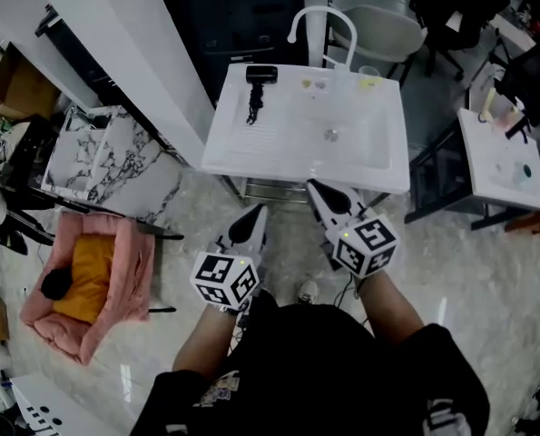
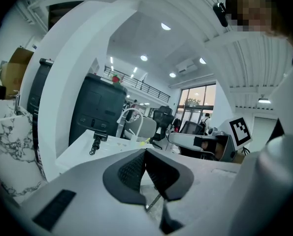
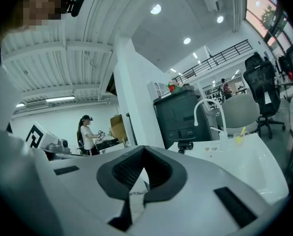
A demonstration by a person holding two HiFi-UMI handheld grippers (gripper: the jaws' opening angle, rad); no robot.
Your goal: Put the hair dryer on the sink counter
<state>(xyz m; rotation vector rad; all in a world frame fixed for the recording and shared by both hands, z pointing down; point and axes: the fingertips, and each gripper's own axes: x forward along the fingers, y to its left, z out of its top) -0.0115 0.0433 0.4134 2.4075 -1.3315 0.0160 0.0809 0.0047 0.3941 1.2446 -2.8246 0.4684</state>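
Observation:
The black hair dryer [image 1: 260,74] lies at the back left corner of the white sink counter [image 1: 251,139], its cord trailing toward me. It also shows small in the left gripper view [image 2: 98,138] and in the right gripper view [image 3: 186,145]. My left gripper [image 1: 257,213] and right gripper [image 1: 316,188] hang side by side in front of the counter's near edge, well short of the dryer. Both are shut with nothing between the jaws, as the left gripper [image 2: 145,154] and right gripper [image 3: 144,152] show in their own views.
A white faucet [image 1: 320,18] rises behind the basin, with a clear cup [image 1: 369,77] beside it. A pink pet bed [image 1: 93,284] and a marble slab [image 1: 102,153] lie to the left. A second sink unit [image 1: 504,162] stands on the right. A person [image 3: 86,134] stands far off.

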